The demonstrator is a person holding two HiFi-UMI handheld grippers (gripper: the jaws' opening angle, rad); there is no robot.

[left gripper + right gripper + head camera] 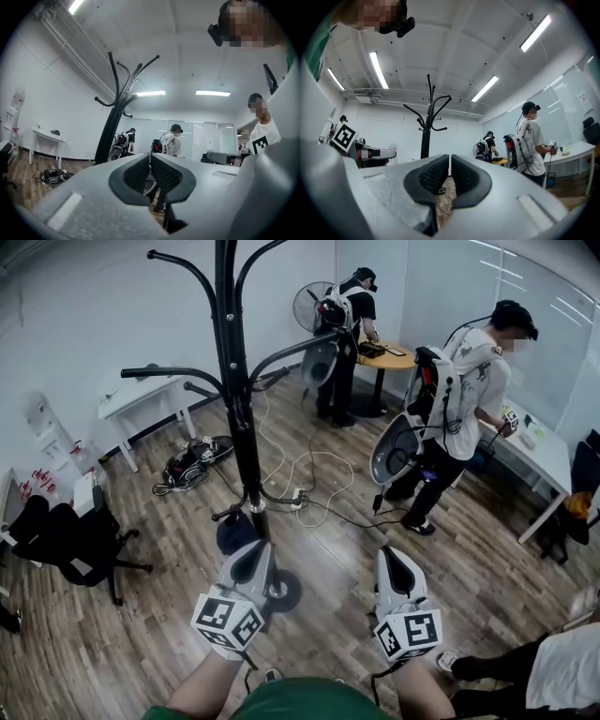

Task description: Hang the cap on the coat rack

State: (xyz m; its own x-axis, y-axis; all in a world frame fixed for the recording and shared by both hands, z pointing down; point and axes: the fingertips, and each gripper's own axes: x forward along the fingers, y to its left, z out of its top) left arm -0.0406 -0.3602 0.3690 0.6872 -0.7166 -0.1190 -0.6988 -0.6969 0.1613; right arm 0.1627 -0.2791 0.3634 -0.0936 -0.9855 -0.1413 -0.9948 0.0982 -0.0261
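The wearer's green shirt (302,701) and both forearms fill the bottom edge of the head view, and each hand holds a gripper with a marker cube at its back. The left gripper (251,557) has its jaws pressed together with nothing between them, as its own view shows (150,160). The right gripper (393,559) is closed and empty as well (450,163), and the 2 grippers point forward side by side, apart from each other. Between them on the wood floor (141,652) lies a dark round disc (285,592). Just beyond the left gripper's tip a dark blue cap (234,533) sits low against the pole of the black coat rack (239,409), right under a short low hook. Whether it hangs from that hook cannot be told. The rack's upper hooks are bare in both gripper views (108,126) (425,131). Behind the rack, cables (314,484) loop over the floor beside a heap of black gear (187,465). A black chair (70,540) stands at the left, before a white bench (141,395). To the right a person in a white shirt (464,409) stands at another white bench (548,456). Farthest off, a person in black (349,334) leans over a round wooden bench (394,359).
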